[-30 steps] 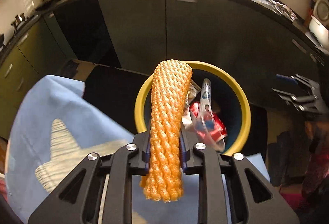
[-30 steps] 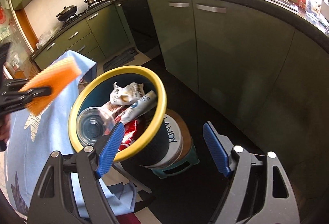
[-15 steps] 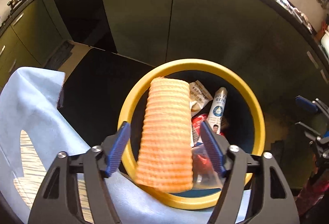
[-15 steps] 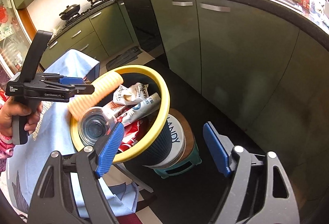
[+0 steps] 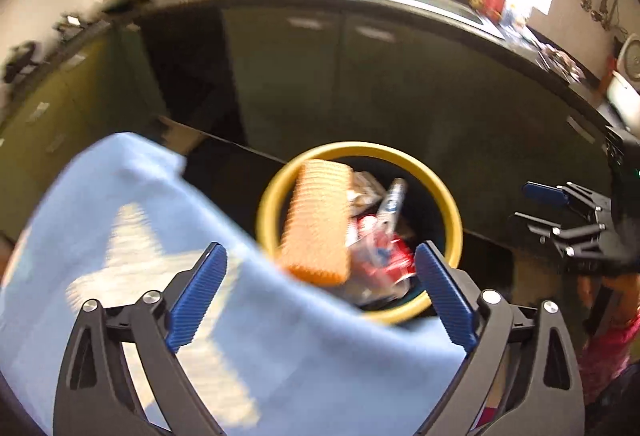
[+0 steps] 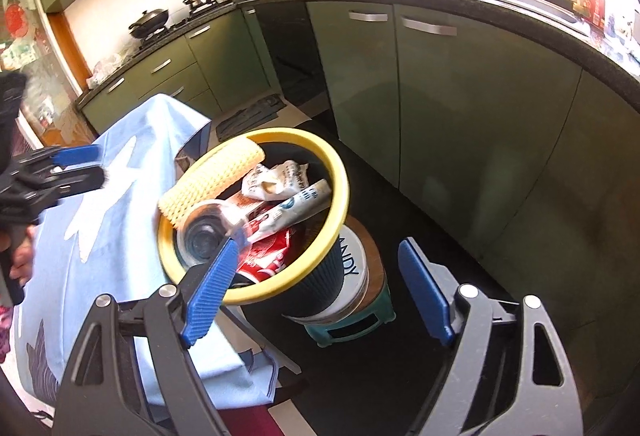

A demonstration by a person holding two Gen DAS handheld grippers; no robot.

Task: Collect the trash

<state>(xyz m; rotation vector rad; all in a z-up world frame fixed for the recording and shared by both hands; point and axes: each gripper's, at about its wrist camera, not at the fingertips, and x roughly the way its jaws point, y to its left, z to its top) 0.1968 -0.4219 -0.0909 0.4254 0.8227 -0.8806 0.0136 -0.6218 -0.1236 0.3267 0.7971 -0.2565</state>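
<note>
Orange foam net [image 5: 316, 222]: lying across the 9 o'clock rim of the yellow-rimmed bin [image 5: 454, 220], on other trash.
Left gripper [image 5: 320, 288]: jaws opening, nothing between.
Right gripper [image 6: 320, 288]: jaws opening, empty.
Blue cloth [image 5: 120, 220]: covers surface at bin's 8 o'clock.

left-wrist view motion-blurred, bin [image 5: 452, 212] base hidden

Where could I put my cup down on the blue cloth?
The blue cloth looks bare between the left gripper and the bin's yellow rim. The bin is crowded: orange foam net, wrappers, a tube.
</note>
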